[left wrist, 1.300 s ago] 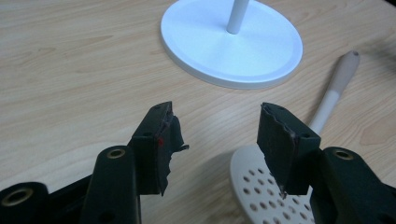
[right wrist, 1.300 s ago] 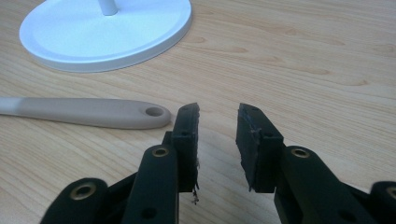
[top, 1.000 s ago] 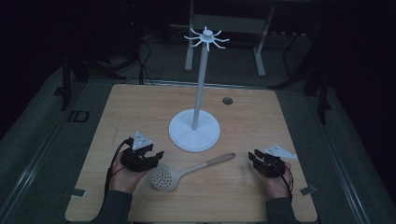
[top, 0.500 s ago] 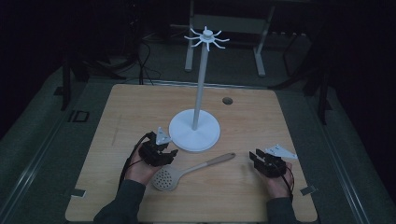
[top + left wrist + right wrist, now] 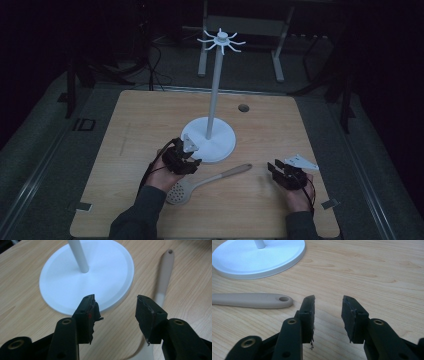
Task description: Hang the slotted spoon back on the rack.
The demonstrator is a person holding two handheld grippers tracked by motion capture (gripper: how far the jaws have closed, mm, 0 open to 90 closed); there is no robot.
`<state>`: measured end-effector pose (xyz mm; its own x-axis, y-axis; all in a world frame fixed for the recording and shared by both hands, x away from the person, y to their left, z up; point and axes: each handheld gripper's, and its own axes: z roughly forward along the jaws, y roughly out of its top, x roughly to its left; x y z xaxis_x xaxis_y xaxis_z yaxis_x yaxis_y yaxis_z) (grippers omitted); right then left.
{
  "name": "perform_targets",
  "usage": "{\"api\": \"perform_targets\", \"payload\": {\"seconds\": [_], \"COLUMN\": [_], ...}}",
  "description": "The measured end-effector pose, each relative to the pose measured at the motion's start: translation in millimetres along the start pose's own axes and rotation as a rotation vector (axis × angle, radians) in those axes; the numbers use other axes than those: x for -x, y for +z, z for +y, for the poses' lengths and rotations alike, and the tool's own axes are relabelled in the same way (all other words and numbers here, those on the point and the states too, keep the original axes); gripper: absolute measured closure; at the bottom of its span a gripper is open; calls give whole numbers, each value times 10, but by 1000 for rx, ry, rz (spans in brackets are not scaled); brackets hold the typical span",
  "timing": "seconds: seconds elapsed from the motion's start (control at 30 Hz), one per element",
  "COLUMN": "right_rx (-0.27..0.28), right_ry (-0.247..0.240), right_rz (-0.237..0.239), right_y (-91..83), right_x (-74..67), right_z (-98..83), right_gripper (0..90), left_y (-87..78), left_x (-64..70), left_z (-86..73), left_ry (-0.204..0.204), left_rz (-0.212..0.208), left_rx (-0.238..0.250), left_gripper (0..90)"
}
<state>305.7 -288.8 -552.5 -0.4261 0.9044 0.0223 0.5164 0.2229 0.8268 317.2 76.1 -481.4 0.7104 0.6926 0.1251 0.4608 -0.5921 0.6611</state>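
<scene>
From the high view, your left gripper [image 5: 186, 156] sits in the middle of the frame, at the near rim of the white stand [image 5: 209, 140]. The slotted spoon [image 5: 202, 182] lies just below it: its round head is at the lower middle, and its handle points up and right. Your right gripper [image 5: 280, 172] rests at the lower right, well apart from the spoon. The tabletop [image 5: 140, 120] has lots of bare wood at the upper left and upper right. The near edge runs along the bottom, close to your sleeves.

In the left gripper view, your jaws are apart with nothing between them, just bare wood. They have just been opening a little. The stand's base [image 5: 85, 275] fills the upper left, and its rim is close to your left jaw. The spoon handle [image 5: 163, 277] runs down the right side, just beyond your right jaw.

In the right gripper view, your jaws are apart too, with nothing held, and have just been opening. The spoon handle's end [image 5: 252, 300] is at the left. Open wood lies ahead and to the right.

Since the earlier frame, your left gripper has slid right and up toward the stand. Your right gripper stayed put. The spoon has not moved.
</scene>
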Motion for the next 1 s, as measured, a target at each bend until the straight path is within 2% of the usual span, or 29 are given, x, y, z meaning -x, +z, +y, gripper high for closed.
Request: {"api": "perform_targets", "payload": {"seconds": [0.5, 1.0], "right_rx": [3, 4], "right_ry": [18, 31], "right_rz": [2, 6], "right_y": [-13, -21], "right_x": [60, 80], "right_z": [-7, -8], "right_gripper": [609, 597], "left_y": [262, 473], "left_x": [111, 211], "left_z": [253, 357], "left_ry": [38, 51], "left_rz": [-65, -108], "left_rx": [-78, -129], "left_gripper": [493, 501]}}
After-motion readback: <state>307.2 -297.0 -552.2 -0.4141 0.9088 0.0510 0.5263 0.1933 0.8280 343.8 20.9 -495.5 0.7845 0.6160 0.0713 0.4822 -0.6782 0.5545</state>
